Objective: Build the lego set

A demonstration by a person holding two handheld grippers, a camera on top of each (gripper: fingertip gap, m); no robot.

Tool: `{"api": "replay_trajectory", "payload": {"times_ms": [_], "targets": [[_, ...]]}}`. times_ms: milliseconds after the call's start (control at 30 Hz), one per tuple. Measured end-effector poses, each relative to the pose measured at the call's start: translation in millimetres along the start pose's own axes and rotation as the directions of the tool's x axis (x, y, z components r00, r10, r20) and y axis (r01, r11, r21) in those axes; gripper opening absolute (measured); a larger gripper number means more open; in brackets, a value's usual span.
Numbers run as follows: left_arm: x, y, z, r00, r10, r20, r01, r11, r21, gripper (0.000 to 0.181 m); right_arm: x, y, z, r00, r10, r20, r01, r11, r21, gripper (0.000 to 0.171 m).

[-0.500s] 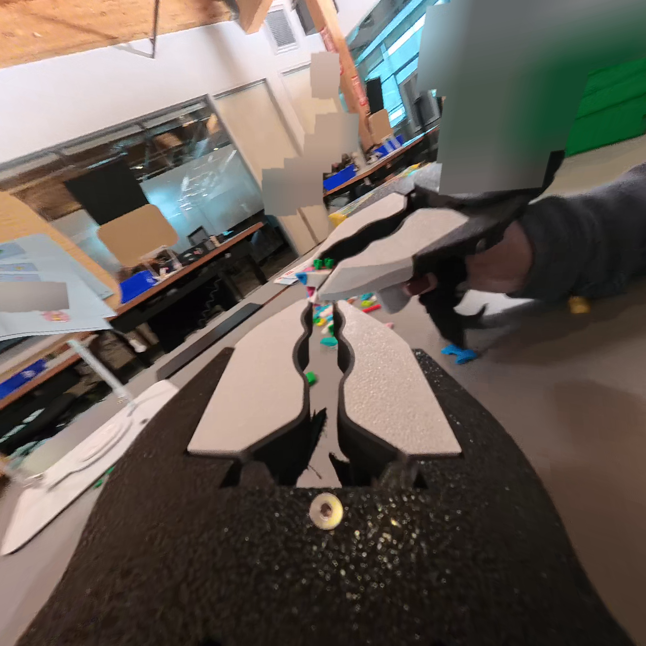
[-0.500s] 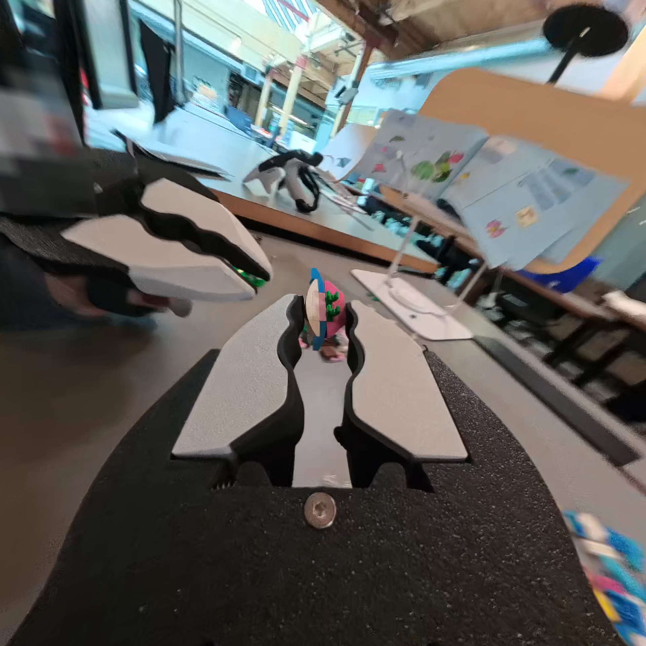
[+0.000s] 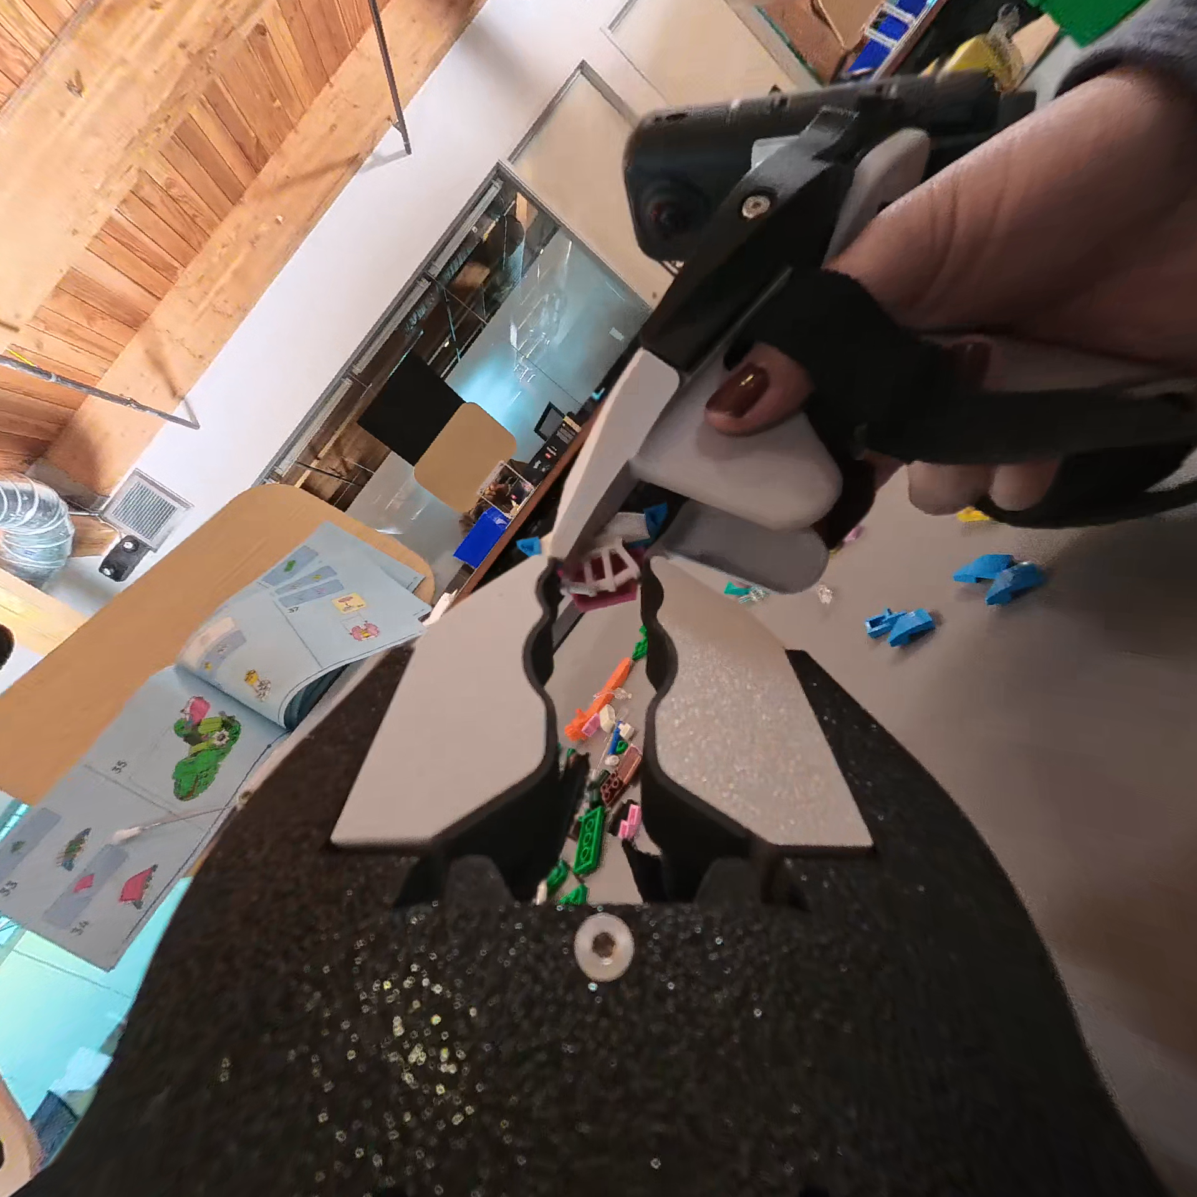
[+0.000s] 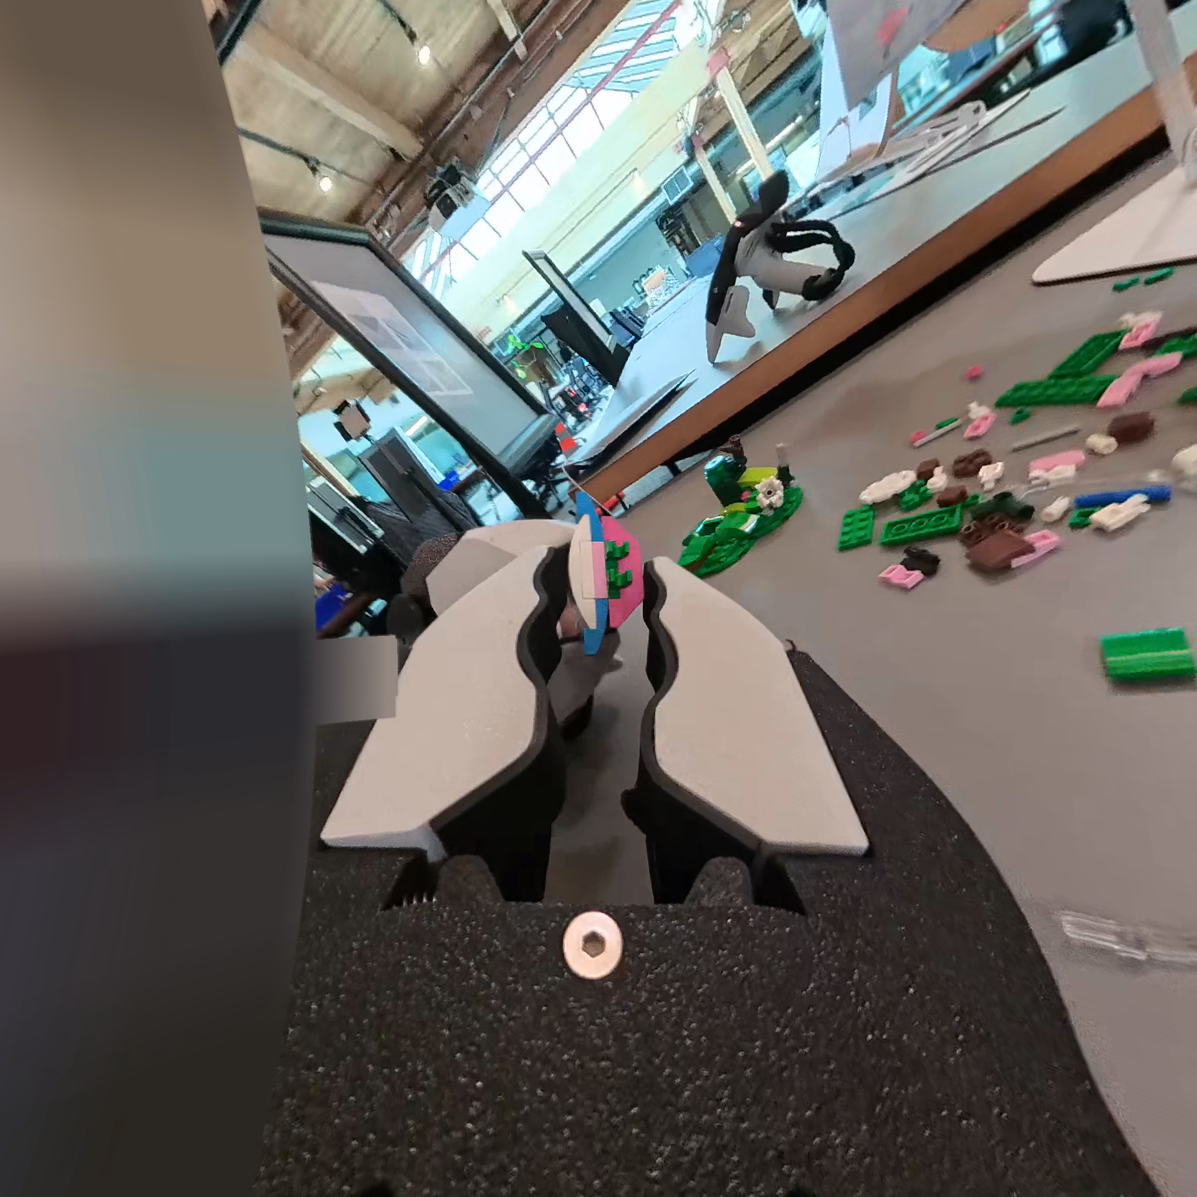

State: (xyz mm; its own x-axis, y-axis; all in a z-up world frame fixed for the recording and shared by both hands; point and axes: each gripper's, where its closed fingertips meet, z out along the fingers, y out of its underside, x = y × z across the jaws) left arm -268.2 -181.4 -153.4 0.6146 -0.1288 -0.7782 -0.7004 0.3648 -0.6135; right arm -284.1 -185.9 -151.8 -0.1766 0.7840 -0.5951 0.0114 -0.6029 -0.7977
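Note:
A small lego assembly (image 4: 618, 583), a pink plate with green studs on a white and blue plate, stands on edge between my right gripper's (image 4: 602, 570) fingertips, which are shut on it above the grey table (image 4: 907, 745). In the left wrist view my left gripper (image 3: 602, 570) has its jaws partly apart, with the tips close on both sides of the same assembly (image 3: 599, 580). I cannot tell whether they press on it. The right gripper (image 3: 612, 541) comes in from the upper right, held by a hand (image 3: 1010, 246). One finger (image 4: 492, 550) of the left gripper shows behind the assembly.
Several loose green, pink, brown and white bricks (image 4: 939, 518) and a green plant build (image 4: 745, 518) lie to the right. Blue bricks (image 3: 997, 576) lie farther off. An open instruction booklet (image 3: 227, 699) stands at the left. A spare gripper (image 4: 764, 272) rests on the far table.
My left gripper's jaws have opened wider and moved up around the assembly held by the right gripper. Both grippers have tilted and come close together.

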Motion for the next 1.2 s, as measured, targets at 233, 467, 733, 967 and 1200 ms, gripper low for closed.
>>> {"api": "replay_trajectory", "payload": {"times_ms": [233, 467, 733, 967, 1200], "targets": [[-2.8, 2.0, 0.0, 1.000, -0.002, 0.017, 0.003, 1.000, -0.024, 0.022, 1.0, -0.7, 0.4, 0.995, 0.089, 0.054, -0.090, 0.996, 0.027, 0.022], [-20.5, 9.2, -3.7, 0.980, -0.193, 0.043, 0.193, 0.981, -0.002, 0.022, 5.1, -29.7, -15.9, 0.993, -0.110, -0.042, 0.115, 0.979, 0.166, 0.041], [-39.5, 24.3, -7.5, 0.889, -0.457, 0.039, 0.456, 0.889, 0.034, 0.022, 16.0, -40.1, -28.0, 0.880, -0.372, -0.296, 0.430, 0.888, 0.164, 0.037], [-40.4, 27.3, -7.0, 0.873, -0.487, 0.033, 0.486, 0.873, 0.036, 0.022, 19.7, -34.1, -29.6, 0.601, -0.650, -0.466, 0.734, 0.679, -0.002, 0.024], [-40.4, 28.9, -6.8, 0.863, -0.505, 0.025, 0.504, 0.863, 0.037, 0.022, 20.3, -16.0, -16.1, 0.502, -0.758, -0.416, 0.795, 0.594, -0.123, 0.020]]}}
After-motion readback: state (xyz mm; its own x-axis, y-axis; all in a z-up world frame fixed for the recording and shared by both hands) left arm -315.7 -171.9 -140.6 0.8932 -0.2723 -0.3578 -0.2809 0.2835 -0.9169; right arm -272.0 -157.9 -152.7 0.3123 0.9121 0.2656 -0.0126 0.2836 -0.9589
